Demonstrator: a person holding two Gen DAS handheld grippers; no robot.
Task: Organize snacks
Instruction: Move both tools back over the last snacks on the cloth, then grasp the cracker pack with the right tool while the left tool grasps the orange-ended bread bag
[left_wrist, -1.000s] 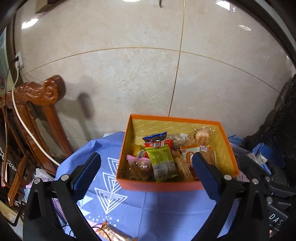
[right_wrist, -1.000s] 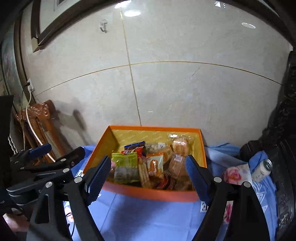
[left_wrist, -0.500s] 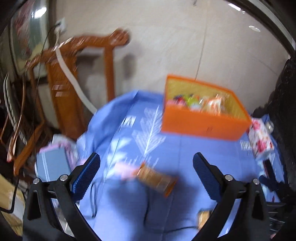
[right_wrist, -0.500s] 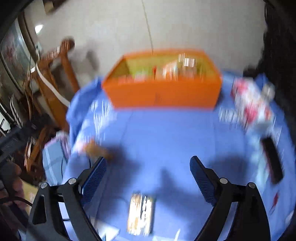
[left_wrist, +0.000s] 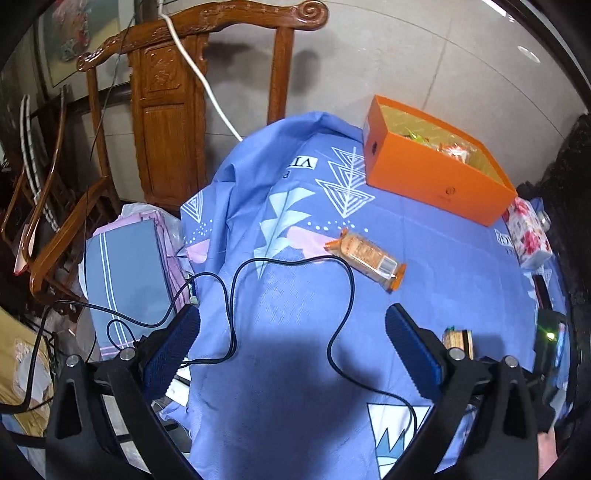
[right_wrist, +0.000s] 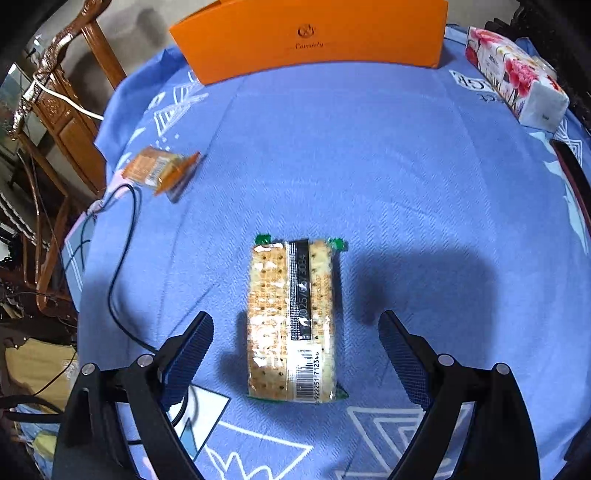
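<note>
The clear-wrapped rectangular cracker packet with green end seals (right_wrist: 292, 321) lies flat on the blue patterned cloth covering the desk (right_wrist: 369, 147), lengthwise between the spread fingers of the right hand-held gripper (right_wrist: 295, 350), which is open and empty and not touching it. Judged light and flat, with a slick film wrapper and brittle contents; the long side edges, mid-length, offer the soundest hold, with light pressure to avoid crushing. Legible on it: a barcode with digits partly reading "2225171234" and a black date strip, partly "2025". The orange-wrapped biscuit packet (left_wrist: 365, 258) lies further out on the cloth, ahead of the left hand-held gripper (left_wrist: 291, 350), likewise open and empty; its print is unreadable. The orange cardboard box with yellow lining (left_wrist: 436, 173), holding snacks, stands at the far edge; its front reads, apparently, "Cansiity". A black cable (left_wrist: 288, 302) crosses the cloth.
</note>
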